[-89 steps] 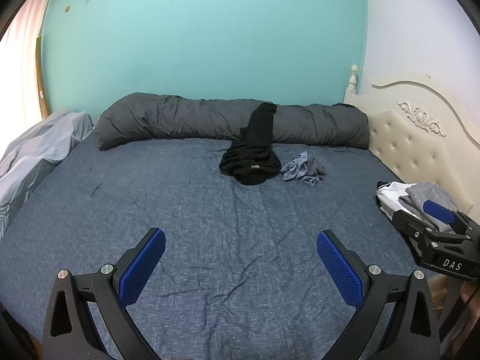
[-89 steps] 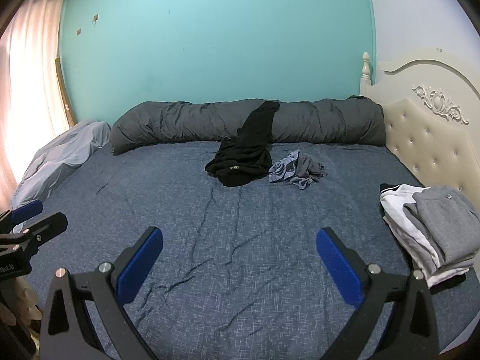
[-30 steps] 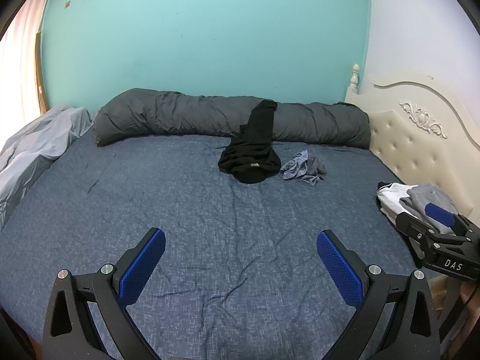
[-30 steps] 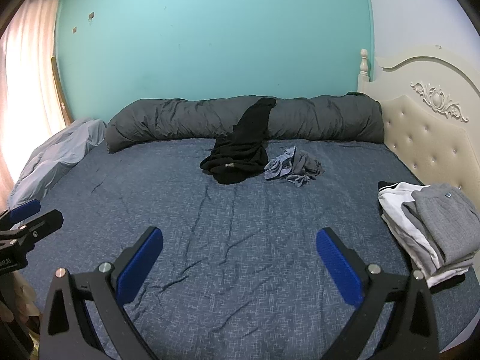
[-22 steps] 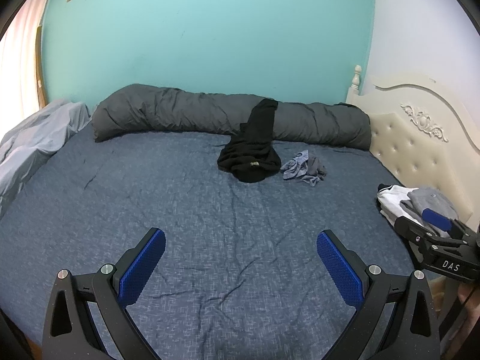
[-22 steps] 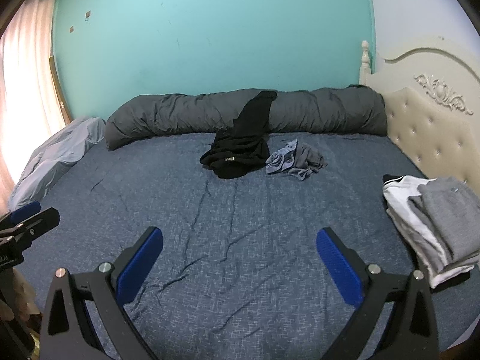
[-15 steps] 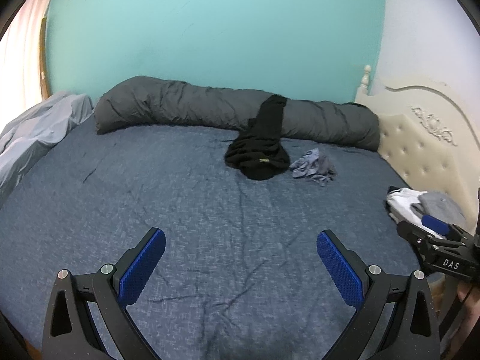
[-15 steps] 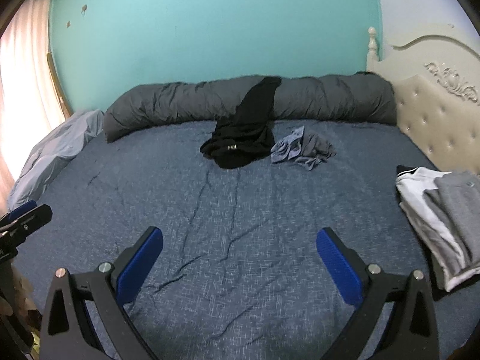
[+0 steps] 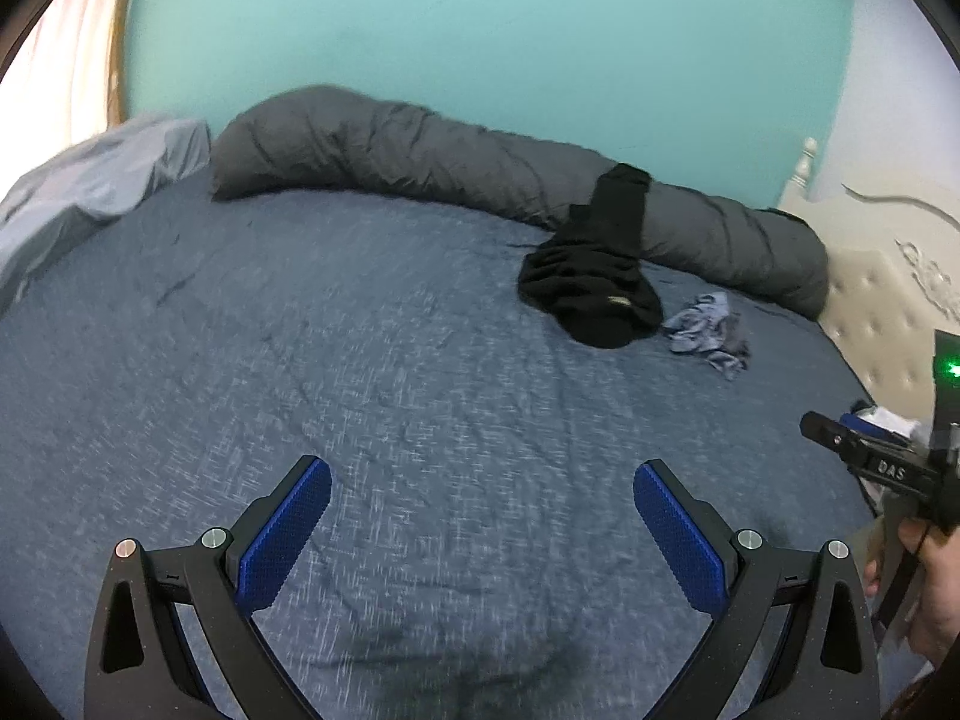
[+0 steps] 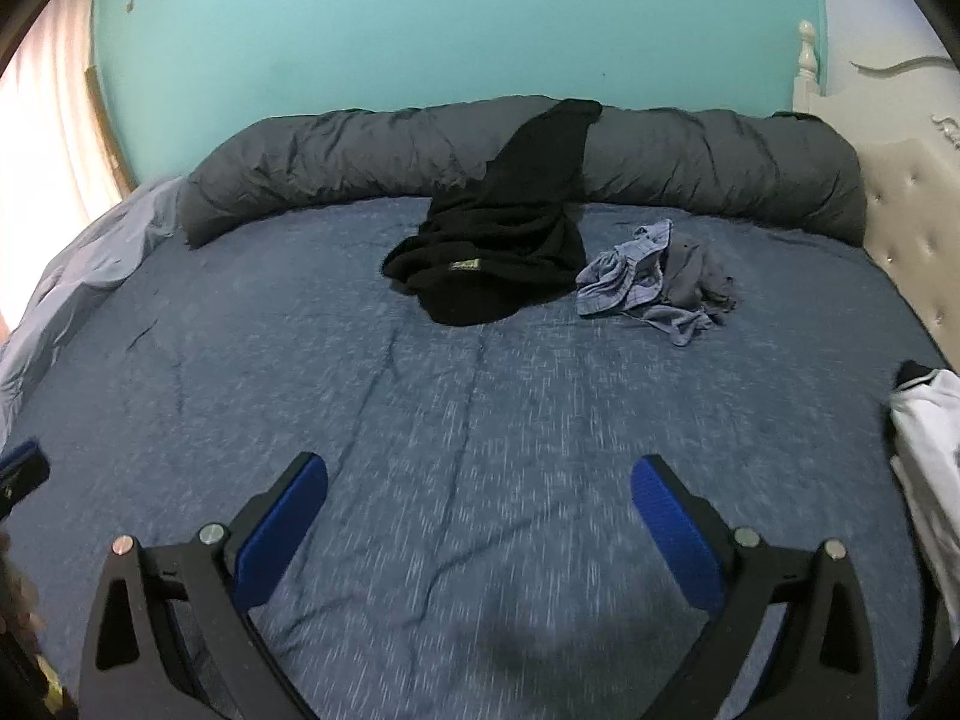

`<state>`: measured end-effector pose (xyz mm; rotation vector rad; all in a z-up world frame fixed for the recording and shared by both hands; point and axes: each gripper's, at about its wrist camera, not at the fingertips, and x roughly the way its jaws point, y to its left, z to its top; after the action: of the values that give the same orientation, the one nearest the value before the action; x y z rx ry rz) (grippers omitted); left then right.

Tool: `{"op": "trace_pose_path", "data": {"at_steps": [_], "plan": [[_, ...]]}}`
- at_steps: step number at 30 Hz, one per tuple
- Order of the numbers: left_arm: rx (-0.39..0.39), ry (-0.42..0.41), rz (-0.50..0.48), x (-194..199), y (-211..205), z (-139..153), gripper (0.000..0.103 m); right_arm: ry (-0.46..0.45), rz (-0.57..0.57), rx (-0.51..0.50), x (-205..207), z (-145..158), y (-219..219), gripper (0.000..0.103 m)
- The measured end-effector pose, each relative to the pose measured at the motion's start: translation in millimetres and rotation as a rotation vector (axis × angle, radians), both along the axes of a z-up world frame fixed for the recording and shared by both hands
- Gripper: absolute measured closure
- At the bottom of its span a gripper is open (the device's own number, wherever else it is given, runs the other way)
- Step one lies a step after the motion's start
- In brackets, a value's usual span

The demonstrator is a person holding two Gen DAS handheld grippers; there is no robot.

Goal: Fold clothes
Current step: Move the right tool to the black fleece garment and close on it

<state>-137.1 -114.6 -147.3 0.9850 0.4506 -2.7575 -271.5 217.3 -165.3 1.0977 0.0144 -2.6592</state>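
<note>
Black garment [image 10: 498, 252] crumpled toward the far side of the bed [image 10: 480, 420], one end draped up over the rolled grey duvet [image 10: 360, 162] along the teal wall [image 10: 456, 30]; label patch visible near its front edge. Just beside it, toward the headboard, a small heap of blue-grey clothes [image 10: 660, 282], touching or nearly touching the black garment. At the bed's right edge, a stack of folded clothes [image 10: 927, 420], white on top in the right wrist view, well apart from both loose items. Wrinkled blue bedsheet bare between the loose clothes and both tools. Right hand-held gripper [image 10: 478, 519] hovering over the near part of the bed, blue pads spread wide, nothing between them. Left hand-held gripper [image 9: 482, 525] likewise spread wide and holding nothing, angled so the black garment [image 9: 591, 282] and the blue-grey clothes [image 9: 708, 333] sit to its upper right. Cream tufted headboard [image 10: 906, 228] at right, pale grey bedding [image 9: 90, 192] bunched at the left edge beside a bright curtain [image 10: 42, 120].
</note>
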Motion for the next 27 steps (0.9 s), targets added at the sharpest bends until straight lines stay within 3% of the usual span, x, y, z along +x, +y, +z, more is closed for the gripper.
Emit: {"op": "trace_pose_path", "data": {"at_steps": [6,14,27], "plan": [[0.068,-0.002,0.047,-17,-28,-40,0.000,-0.006,-0.010,0.024,-67,-31,-15,0.005],[0.140,-0.003,0.068,-32,-55,-80,0.000,0.015,0.060,0.083,-134,-65,-52,0.004],[0.152,0.005,0.119,-29,-75,-103,0.000,0.006,0.050,0.053,-216,-99,-88,0.000]]}}
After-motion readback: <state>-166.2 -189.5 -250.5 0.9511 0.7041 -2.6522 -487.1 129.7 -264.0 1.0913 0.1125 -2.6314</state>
